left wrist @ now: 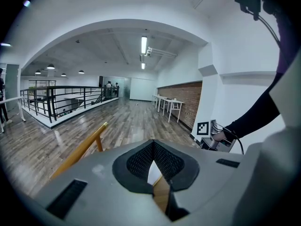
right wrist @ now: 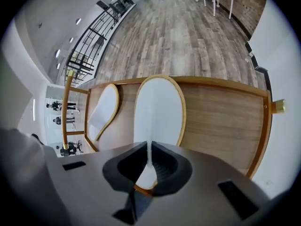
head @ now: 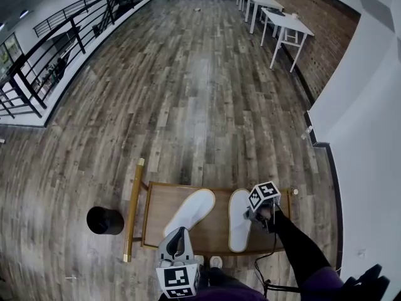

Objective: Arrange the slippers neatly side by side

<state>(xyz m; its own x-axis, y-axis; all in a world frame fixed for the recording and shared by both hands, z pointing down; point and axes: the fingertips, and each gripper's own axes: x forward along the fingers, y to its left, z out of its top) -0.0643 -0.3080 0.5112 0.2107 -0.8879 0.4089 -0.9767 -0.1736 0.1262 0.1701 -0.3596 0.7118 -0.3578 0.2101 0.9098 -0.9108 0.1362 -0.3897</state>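
Two white slippers lie on a low wooden tray (head: 161, 200). The left slipper (head: 191, 211) is slanted, its toe pointing up and to the right. The right slipper (head: 239, 226) lies nearly straight. My right gripper (head: 259, 213) points steeply down over the right slipper's right edge. In the right gripper view it (right wrist: 149, 147) is shut on a thin white fold of that slipper (right wrist: 160, 102), with the other slipper (right wrist: 104, 111) to its left. My left gripper (head: 179, 238) hovers at the tray's front edge, below the left slipper. Its pads (left wrist: 141, 161) meet at the tips, holding nothing.
A gold handle bar (head: 133, 209) runs along the tray's left side. A black round container (head: 104, 221) stands on the wood floor left of it. White wall (head: 369, 105) lies close on the right, white tables (head: 285, 25) far back, and a black railing (head: 56, 52) at far left.
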